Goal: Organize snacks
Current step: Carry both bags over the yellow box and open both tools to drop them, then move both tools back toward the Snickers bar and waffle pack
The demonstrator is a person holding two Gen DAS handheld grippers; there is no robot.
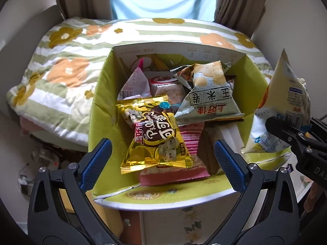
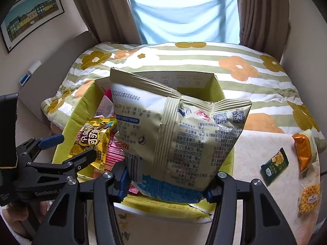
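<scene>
A bed with a striped floral quilt fills the far side of the scene, under a window hung with a pale blue cloth between brown curtains. On the left wall hangs a framed picture of coloured houses.

Near the bed stands an open cardboard box with a green lining, its flaps folded out, resting on a desk covered in a cream patterned cloth. The box holds a heap of snack packets: a gold cocoa snack bag lies on top near the front, a grey-green corn snack bag leans to its right, a pink packet lies underneath, and a shrimp-cracker bag sits farther back.

The right gripper holds a large cream chip bag upright over the near right part of the box, its fingers clamped on the bag's lower edge, the printed back facing the camera.

The left gripper hovers above the near edge of the box with its blue-padded fingers wide apart, holding nothing.

On the desk to the right of the box lie a dark green packet, an orange bag and a wrapped waffle, each apart from the others.
</scene>
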